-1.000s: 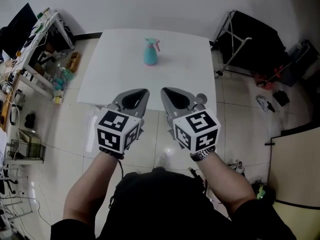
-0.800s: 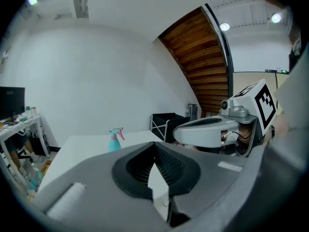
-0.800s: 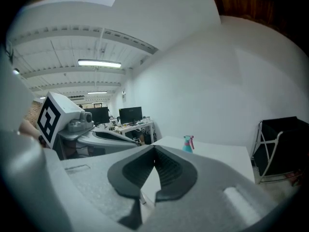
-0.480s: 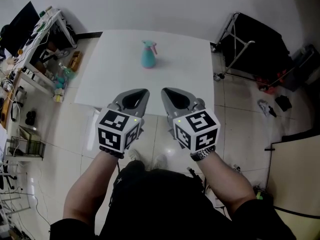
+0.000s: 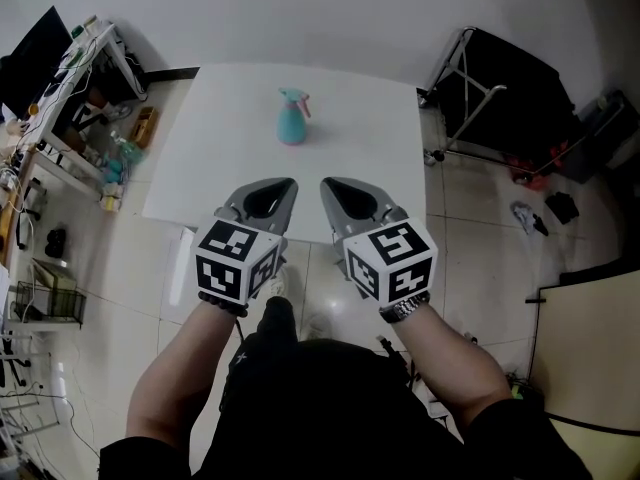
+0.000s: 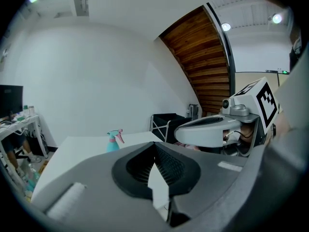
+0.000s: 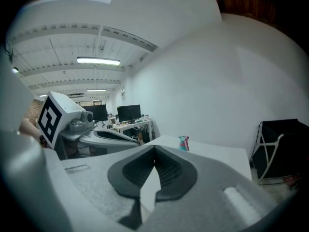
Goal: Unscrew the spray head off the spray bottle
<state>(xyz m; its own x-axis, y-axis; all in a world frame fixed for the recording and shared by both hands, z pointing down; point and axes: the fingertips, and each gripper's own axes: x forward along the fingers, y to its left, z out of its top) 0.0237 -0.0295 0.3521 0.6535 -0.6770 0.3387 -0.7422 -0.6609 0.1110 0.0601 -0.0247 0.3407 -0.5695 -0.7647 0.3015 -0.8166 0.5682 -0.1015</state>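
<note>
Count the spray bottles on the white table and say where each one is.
1. The spray bottle stands upright on the table, toward its far edge; nothing there could hide another.

A person holds the left claw (image 5: 272,190) and the right claw (image 5: 348,190) side by side, both closed, at the near edge of a white desk (image 5: 220,153). A teal spray bottle (image 5: 291,118) (pink trigger, spray head on) stands upright toward the far side, well apart from both. A wristwatch (image 5: 405,310) shows on the right wrist.
</note>
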